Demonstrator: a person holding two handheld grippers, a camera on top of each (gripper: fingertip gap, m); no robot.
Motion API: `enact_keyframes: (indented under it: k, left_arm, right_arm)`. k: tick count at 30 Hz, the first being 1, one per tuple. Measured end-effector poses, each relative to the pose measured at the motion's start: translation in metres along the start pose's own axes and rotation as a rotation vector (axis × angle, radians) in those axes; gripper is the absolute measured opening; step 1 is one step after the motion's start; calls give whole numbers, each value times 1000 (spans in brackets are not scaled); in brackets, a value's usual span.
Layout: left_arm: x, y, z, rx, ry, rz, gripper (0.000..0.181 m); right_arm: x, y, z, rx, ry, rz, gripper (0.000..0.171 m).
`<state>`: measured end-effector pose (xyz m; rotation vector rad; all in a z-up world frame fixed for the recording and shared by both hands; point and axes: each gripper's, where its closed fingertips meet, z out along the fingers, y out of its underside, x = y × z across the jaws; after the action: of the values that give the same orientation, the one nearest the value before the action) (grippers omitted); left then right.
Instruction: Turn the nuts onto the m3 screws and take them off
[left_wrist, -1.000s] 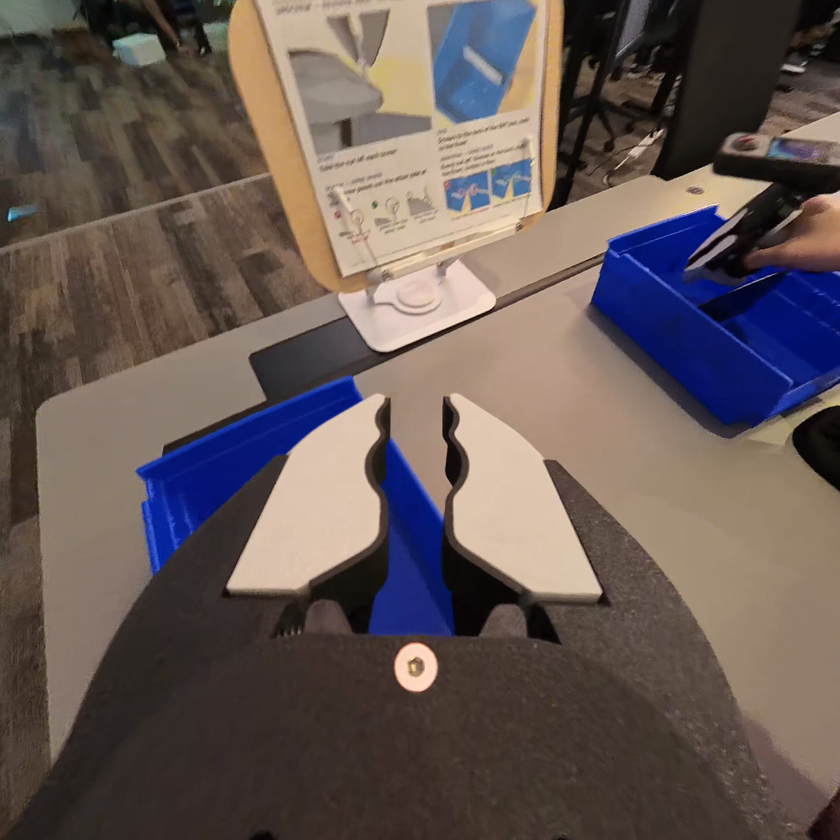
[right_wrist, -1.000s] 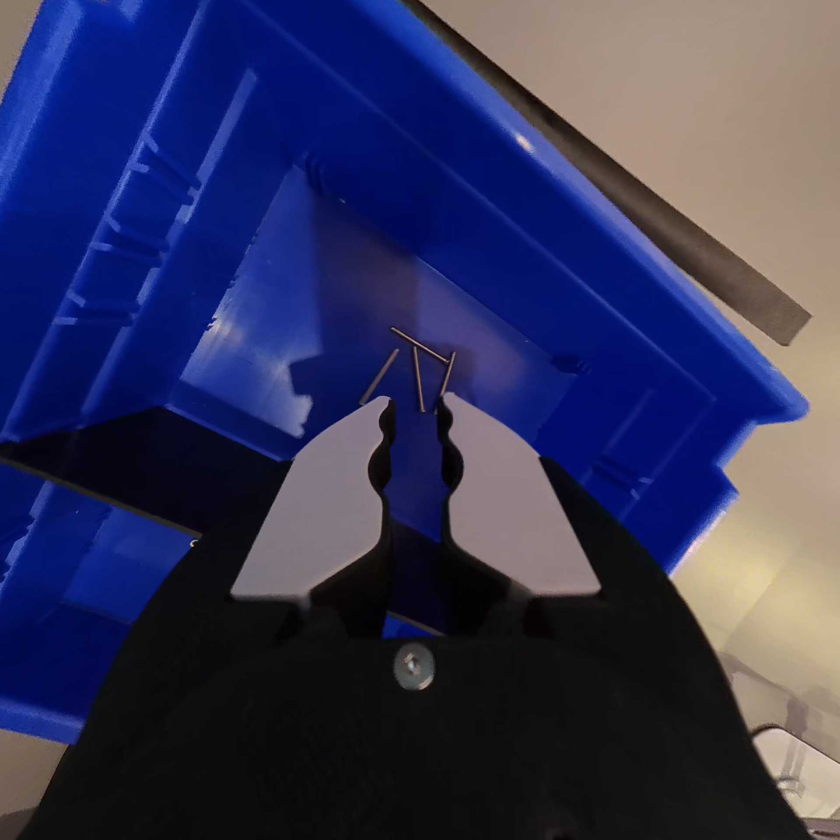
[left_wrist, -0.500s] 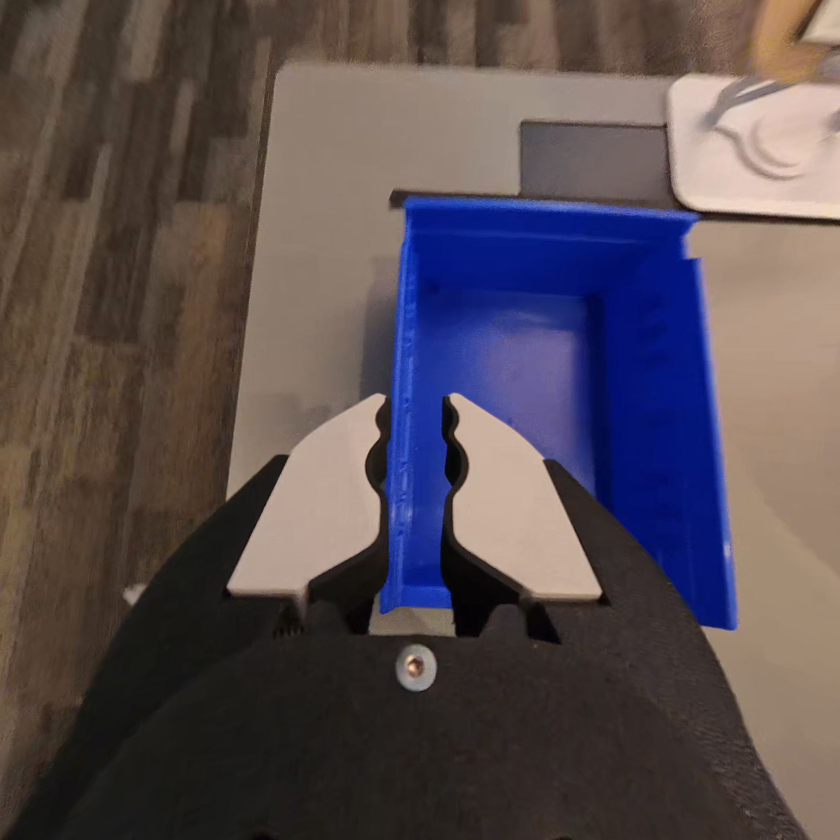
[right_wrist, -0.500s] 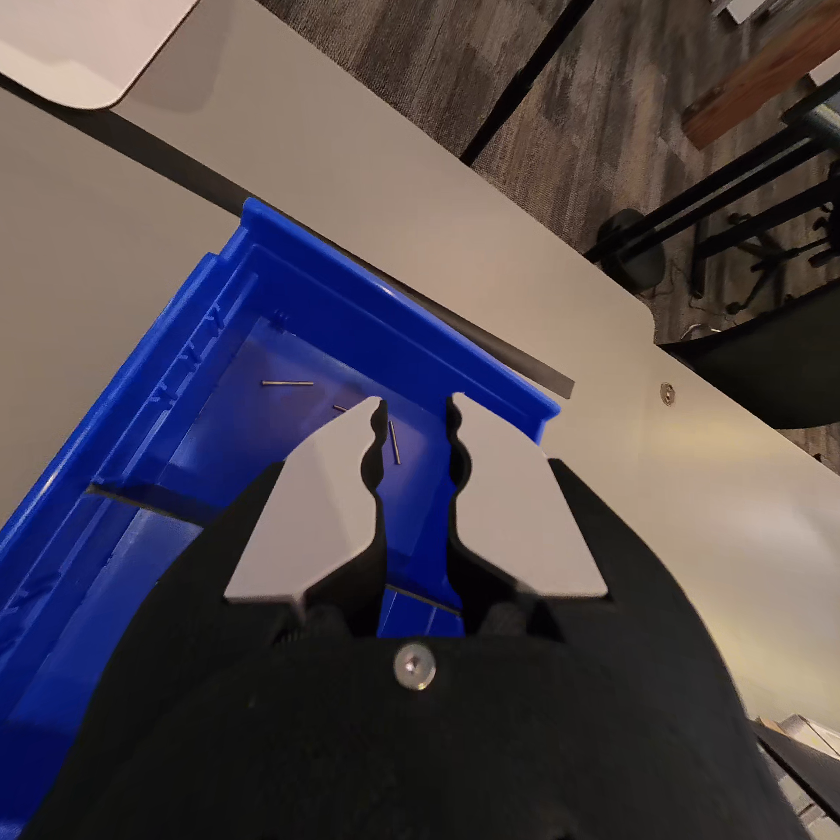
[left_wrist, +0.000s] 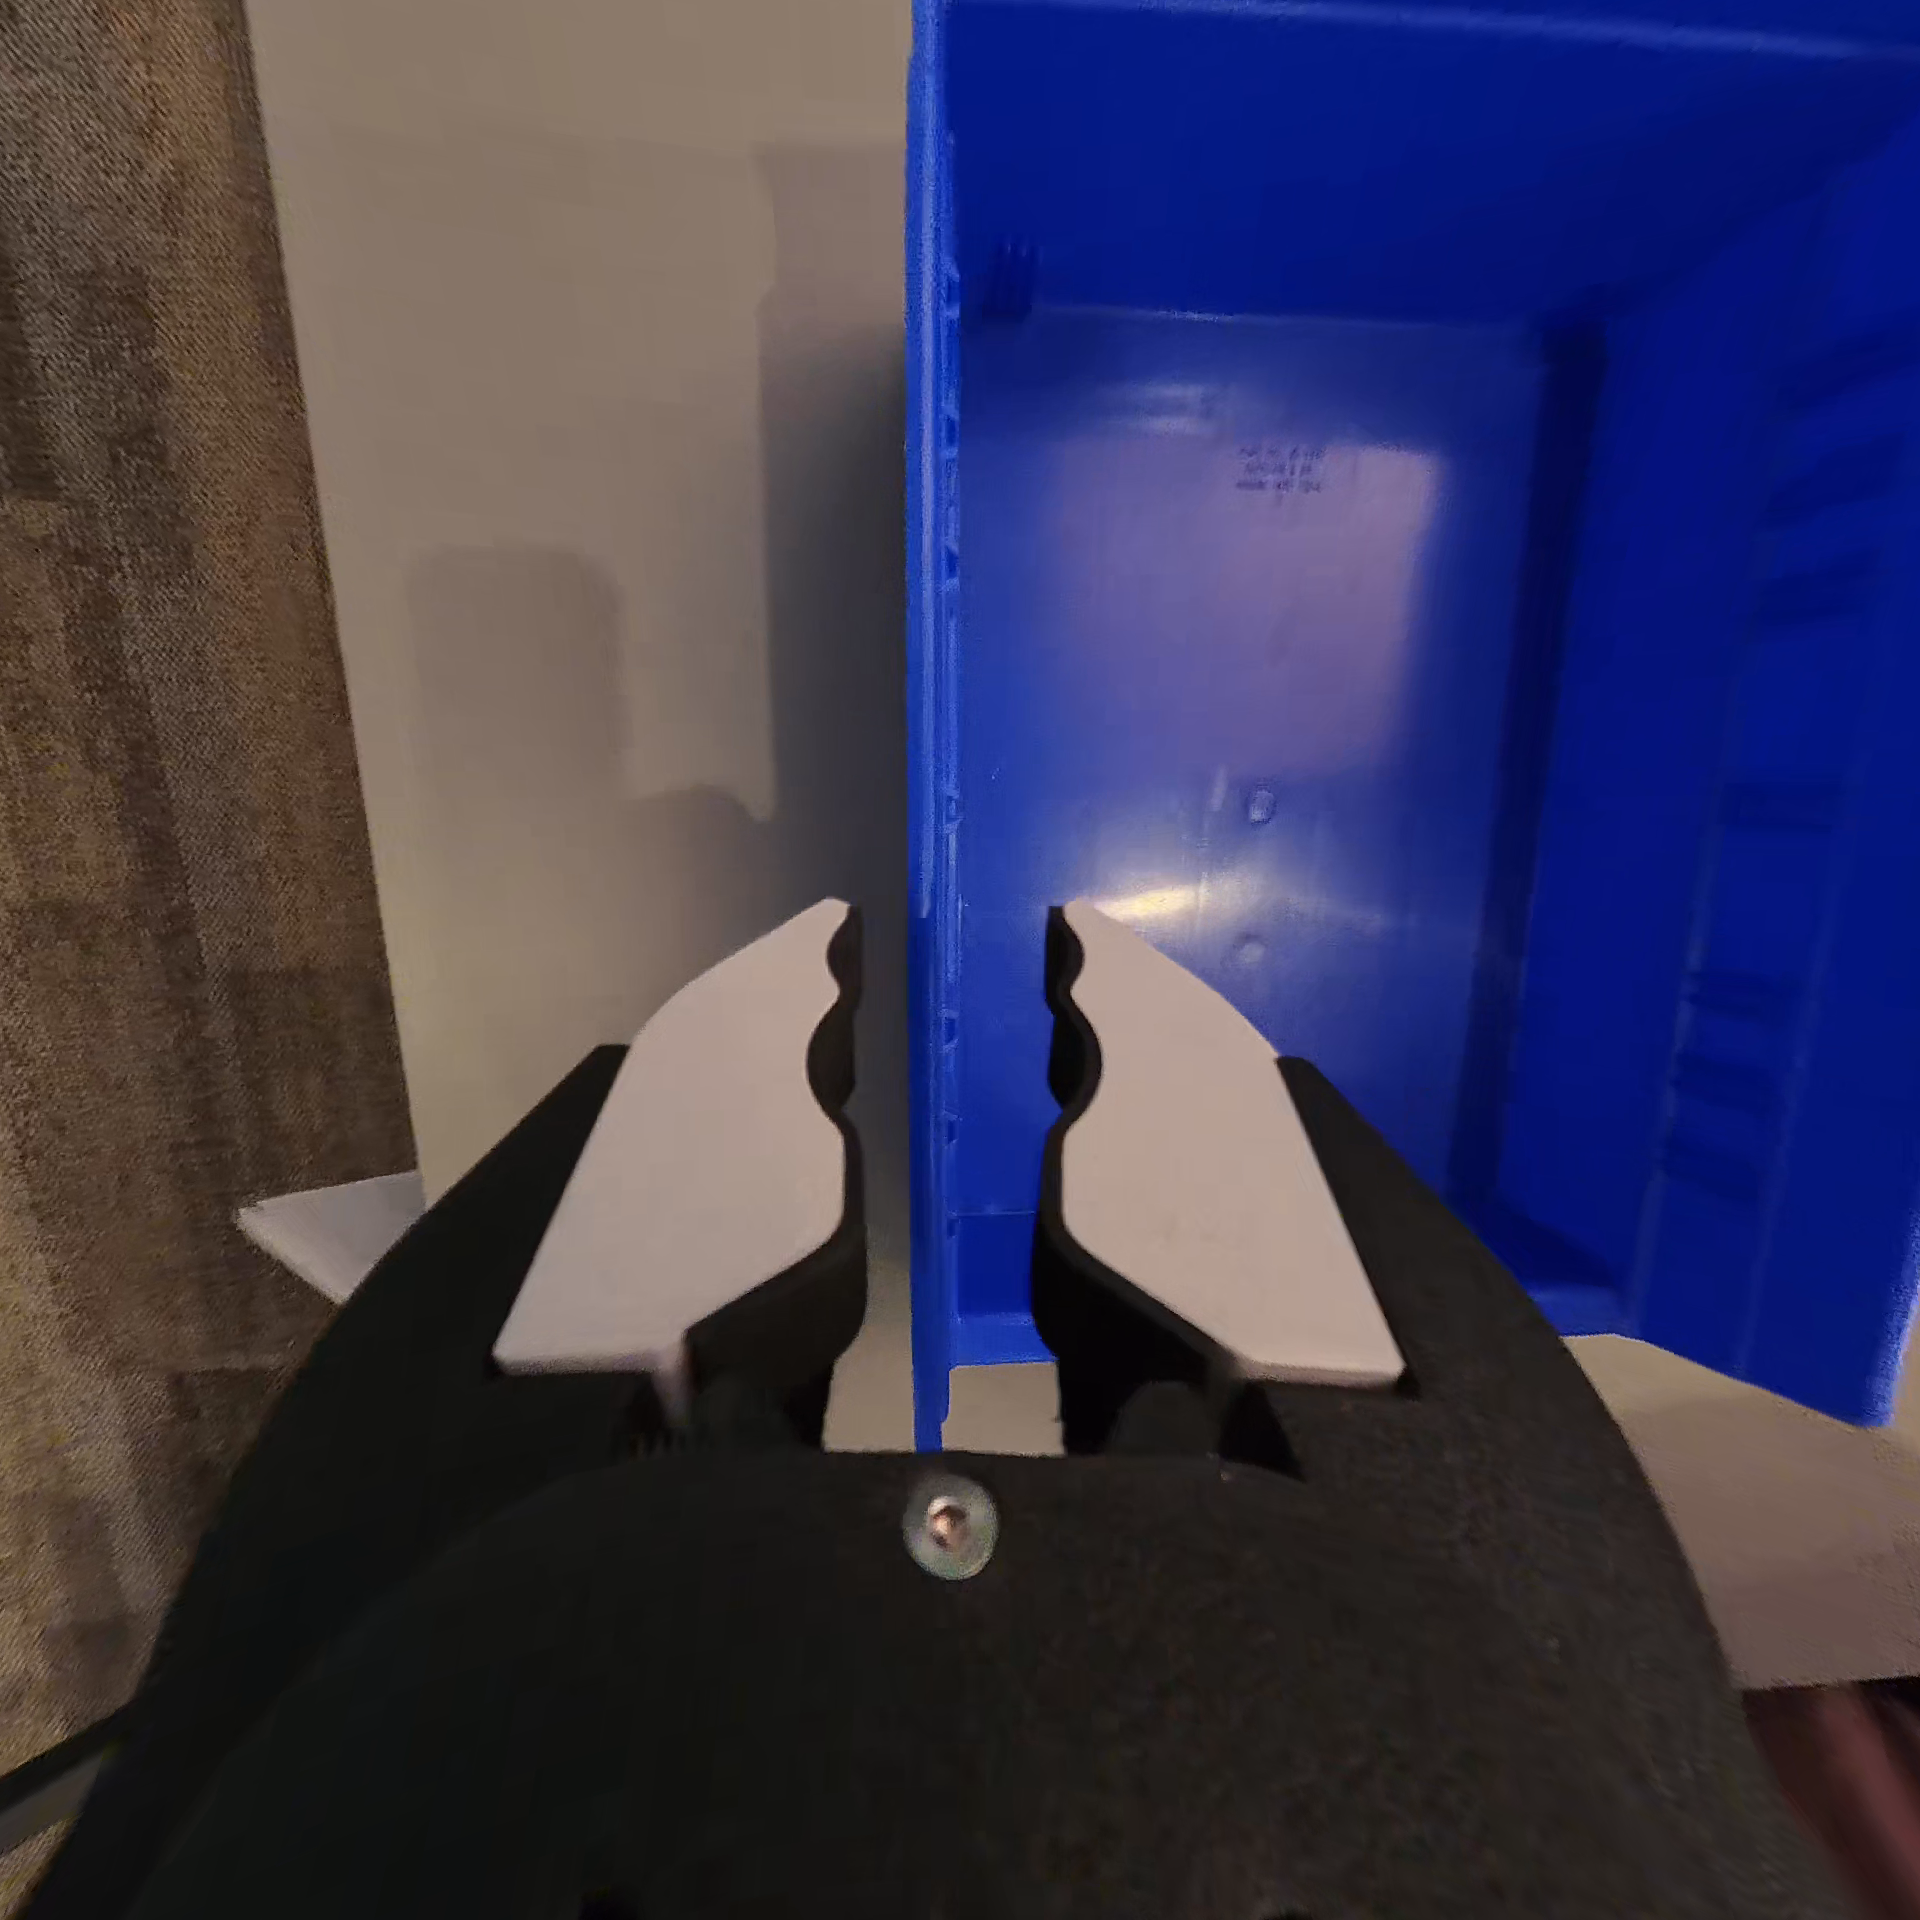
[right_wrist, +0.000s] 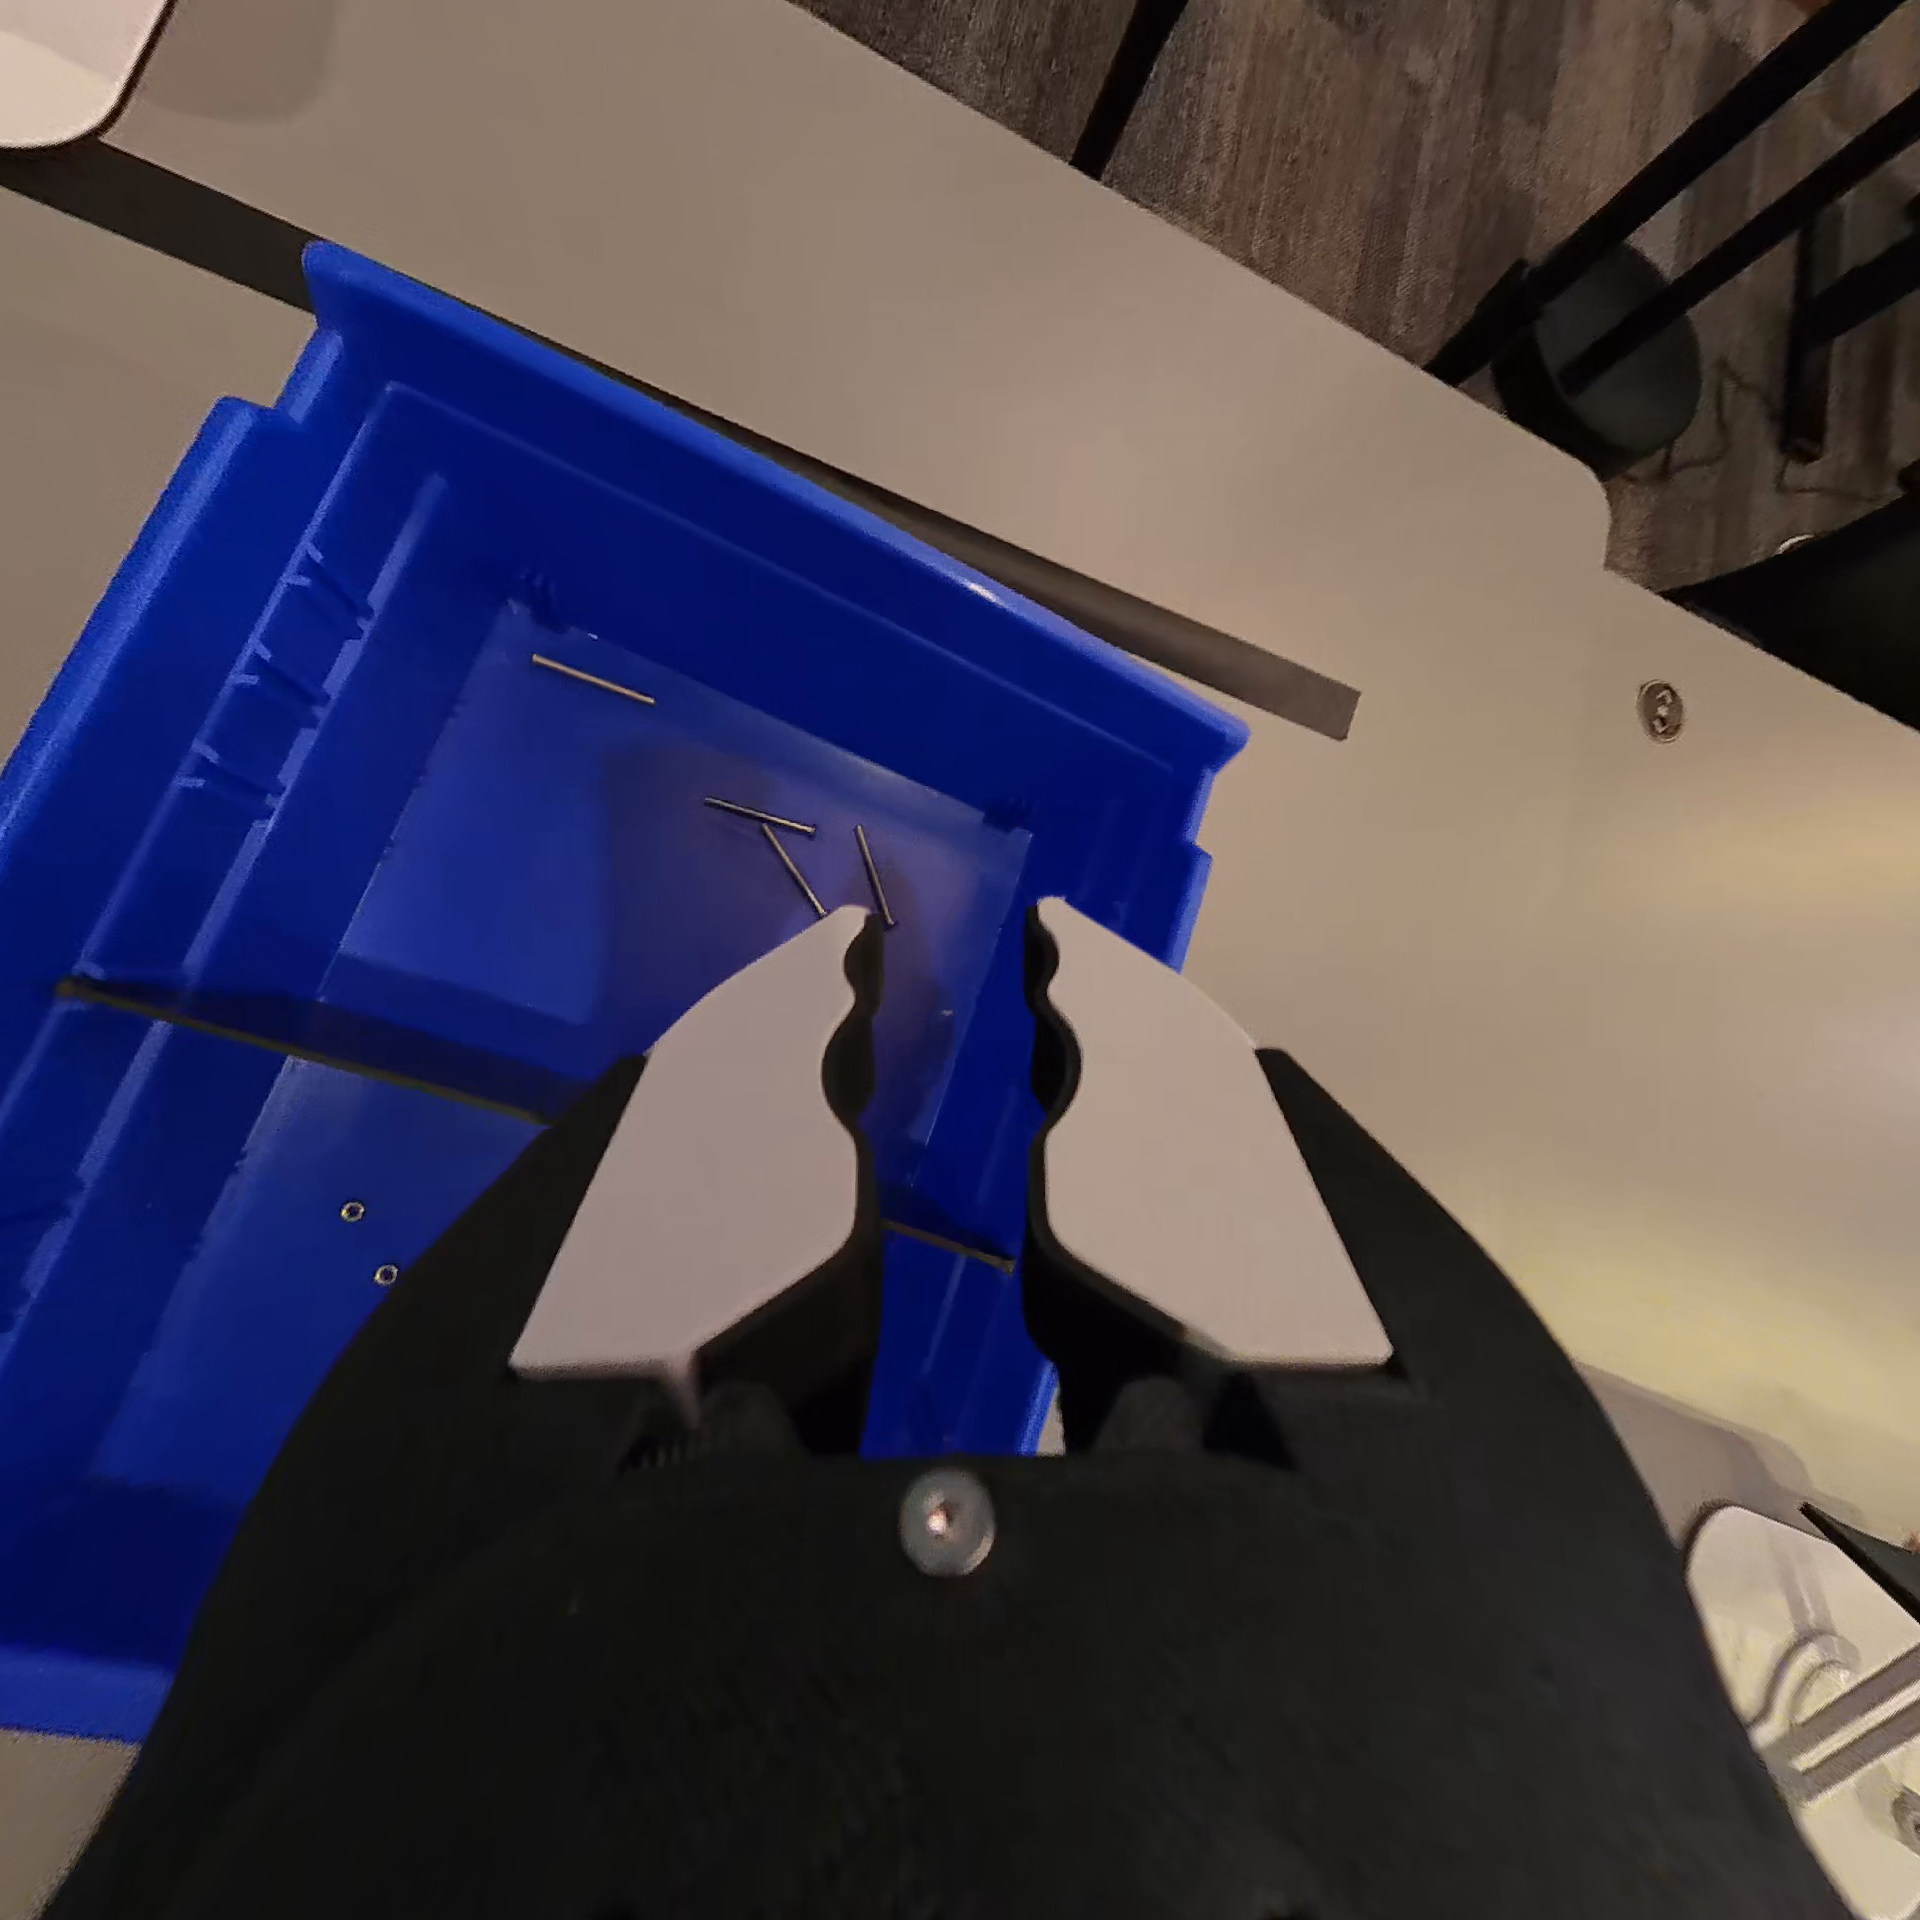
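The left gripper (left_wrist: 951, 914) hangs over the left wall of a blue plastic bin (left_wrist: 1714, 727), its two pale, smooth fingers (left_wrist: 717, 1132) spread with nothing between them; one finger lies outside the wall, over the table, and the other over the bin's inside. Each finger has a wavy, scalloped black inner edge and sits in a matte, grainy black foam-like body with a small round metal bolt at its middle. This bin is a glossy moulded box with ribbed inner walls and a shiny floor that catches a pale glare, and no hardware can be made out in it. It rests on a smooth grey table (left_wrist: 582, 468), beyond whose edge lies mottled brown carpet (left_wrist: 135, 623). The right gripper (right_wrist: 945, 914) is held above a second blue bin (right_wrist: 260, 727), split by a thin dark divider (right_wrist: 312, 1039) into compartments, and its fingers (right_wrist: 1174, 1143) are likewise apart and hold nothing. In the far compartment lie four thin, straight metal screws (right_wrist: 758, 818): three in a loose cluster just beyond the fingertips, one alone near the far corner. In the nearer compartment sit two tiny ring-shaped nuts (right_wrist: 352, 1211), close together and well apart from the screws. A dark flat strip (right_wrist: 1195, 665) runs along the table behind this bin, and a small round metal fitting (right_wrist: 1659, 711) is set in the tabletop to the right.
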<state>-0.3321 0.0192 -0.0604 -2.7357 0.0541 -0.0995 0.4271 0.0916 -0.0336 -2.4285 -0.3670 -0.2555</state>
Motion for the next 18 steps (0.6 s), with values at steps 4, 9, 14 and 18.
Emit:
enact_keyframes:
  k: [4, 9, 14, 18]
  left_arm:
    - [-5, 5, 13, -63, -26, -5, 41]
    - [-8, 13, 26, -122, -13, -24, 42]
    - [-8, 22, 38, -192, -8, -10, 40]
    - [-7, 27, 43, -240, -11, -1, 33]
  right_arm:
    - [9, 5, -3, -8, -3, 28, 29]
    - [12, 8, -5, -14, -4, 36, 30]
    - [12, 10, -4, -25, -12, 29, 30]
    - [14, 15, -2, -44, -15, 37, 30]
